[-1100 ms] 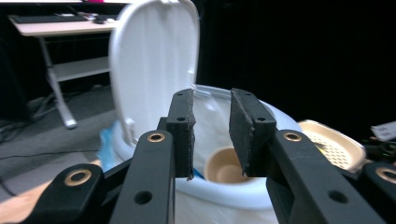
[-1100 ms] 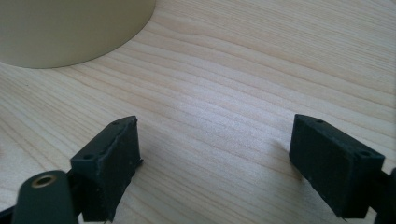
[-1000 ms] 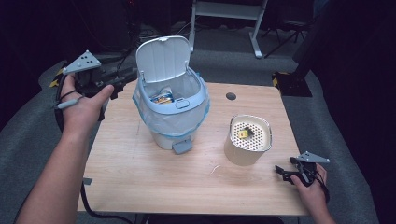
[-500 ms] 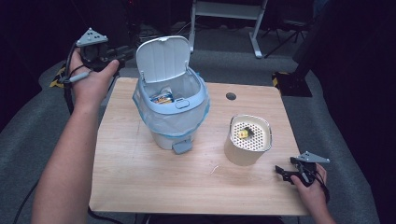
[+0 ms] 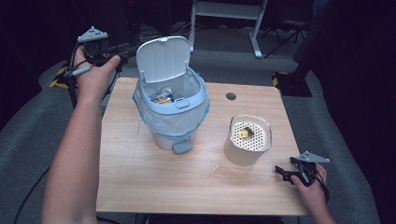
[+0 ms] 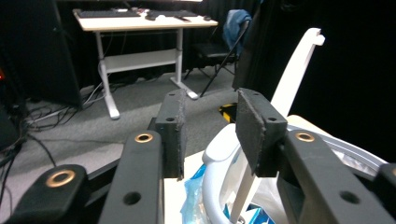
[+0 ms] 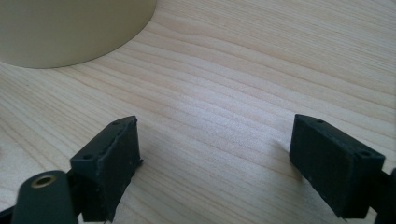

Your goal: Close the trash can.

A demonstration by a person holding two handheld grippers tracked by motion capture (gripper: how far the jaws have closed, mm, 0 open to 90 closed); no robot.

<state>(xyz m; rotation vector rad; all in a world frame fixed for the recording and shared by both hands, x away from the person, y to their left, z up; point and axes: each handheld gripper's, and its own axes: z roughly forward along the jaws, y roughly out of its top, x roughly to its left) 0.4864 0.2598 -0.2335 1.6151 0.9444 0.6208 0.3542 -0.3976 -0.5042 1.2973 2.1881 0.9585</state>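
A white and pale-blue pedal bin (image 5: 170, 116) with a plastic liner stands on the wooden table (image 5: 140, 186), its lid (image 5: 163, 58) raised. A yellow-blue packet (image 5: 162, 97) lies inside. My left gripper (image 5: 125, 52) is held past the table's far left corner, pointing at the lid's edge. In the left gripper view its jaws (image 6: 208, 130) have just been opening and stand apart with nothing between them, the lid (image 6: 294, 79) rising beyond. My right gripper (image 5: 287, 171) rests open at the table's near right edge, its pads (image 7: 112, 158) over bare wood.
A cream cylinder (image 5: 247, 140) with a perforated top and a small yellow piece (image 5: 243, 134) on it stands right of the bin, just beyond my right gripper. A round hole (image 5: 230, 96) marks the table's far side. A desk frame (image 5: 229, 14) stands on the grey floor behind.
My left hand has moved away from the table's left side toward its far corner, up beside the bin's lid. The right hand has kept still.
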